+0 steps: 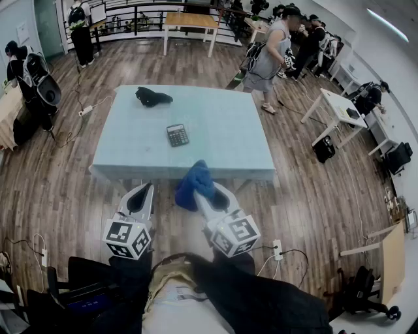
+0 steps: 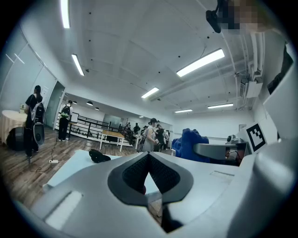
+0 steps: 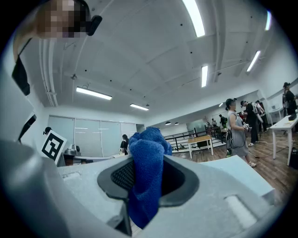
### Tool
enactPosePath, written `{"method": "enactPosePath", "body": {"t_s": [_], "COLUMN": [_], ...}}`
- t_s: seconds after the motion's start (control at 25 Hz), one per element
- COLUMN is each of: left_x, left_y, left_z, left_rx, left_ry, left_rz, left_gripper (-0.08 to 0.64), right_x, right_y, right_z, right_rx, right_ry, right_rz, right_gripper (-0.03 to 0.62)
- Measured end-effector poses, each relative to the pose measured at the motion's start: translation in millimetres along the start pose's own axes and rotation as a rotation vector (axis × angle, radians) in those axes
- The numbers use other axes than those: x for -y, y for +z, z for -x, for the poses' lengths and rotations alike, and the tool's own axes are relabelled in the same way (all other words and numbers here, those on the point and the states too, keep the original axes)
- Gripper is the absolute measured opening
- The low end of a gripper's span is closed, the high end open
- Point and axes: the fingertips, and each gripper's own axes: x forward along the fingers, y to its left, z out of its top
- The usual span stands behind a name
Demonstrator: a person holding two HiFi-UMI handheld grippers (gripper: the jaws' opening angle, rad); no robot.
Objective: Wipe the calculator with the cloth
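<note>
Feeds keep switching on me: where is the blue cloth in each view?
Head view: blue cloth low centre, at the near edge of the pale blue table.
Left gripper view: right of centre.
Right gripper view: dead centre, clamped between the jaws.
Shared landmark: the table, seen in all three views.

Large open hall. Brown wood-plank floor (image 1: 196, 59) with cables trailing across it. White walls and ceiling, long strip lights (image 2: 200, 62). Pale blue desk (image 1: 222, 150) at centre. Black railing (image 1: 130, 10) along the far side, a wooden table (image 1: 189, 19) before it. White tables (image 1: 336, 107) to the right. Possibly a glazed partition (image 3: 93, 137) behind.
</note>
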Motion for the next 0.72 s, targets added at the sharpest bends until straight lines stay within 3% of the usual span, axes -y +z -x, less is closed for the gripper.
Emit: {"method": "enactPosePath", "body": {"t_s": [0.72], "left_x": [15], "left_y": [-22], "left_z": [-27], "left_rx": [-0.044], "left_ry": [-0.004], "left_rz": [0.015], "left_gripper": [-0.002], "right_x": [30], "right_y": [-13], "right_z": [9], "right_rx": [-0.021], "right_ry": [-0.012], "right_rz": [-0.017], "right_gripper": [0.120]}}
